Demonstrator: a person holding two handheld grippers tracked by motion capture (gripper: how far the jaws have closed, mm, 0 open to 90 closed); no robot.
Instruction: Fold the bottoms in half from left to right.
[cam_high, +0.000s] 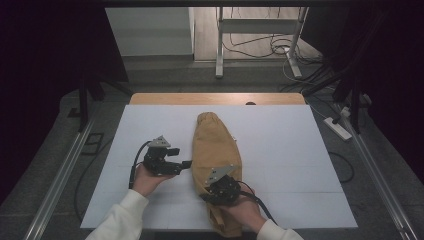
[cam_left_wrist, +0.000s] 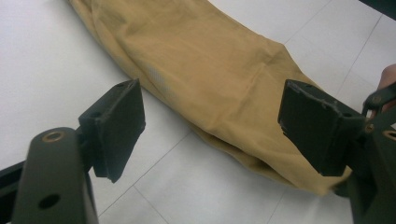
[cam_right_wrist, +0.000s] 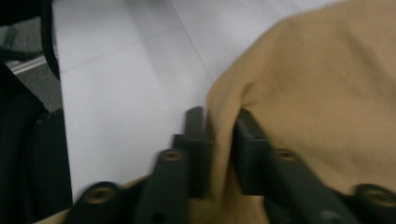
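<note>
A wide white sheet-covered table (cam_high: 300, 150) with a wooden far edge spread out below the high view, and the largest thing on it was a long mustard-yellow folded cloth garment (cam_high: 215, 150). It lay lengthwise down the middle of the table, its narrow end toward the far edge and its near end reaching the person's side, hanging a little over the near edge.

The black right gripper (cam_high: 214, 186), held in the person's right hand (cam_high: 245, 212), sat on the near part of the garment at its left edge. In the right gripper view a raised fold of the yellow fabric (cam_right_wrist: 219, 140) stood between the two black jaws, which were set narrow with a small gap; whether the pads pressed the fold could not be told, as that picture was blurred.

The black left gripper (cam_high: 186, 164), held in the person's left hand (cam_high: 146, 180), hovered just left of the garment, pointing at its side. In the left gripper view its jaws stood wide apart with nothing between the pads (cam_left_wrist: 119, 126), the garment's edge (cam_left_wrist: 224, 135) lying beyond them on the white surface.
</note>
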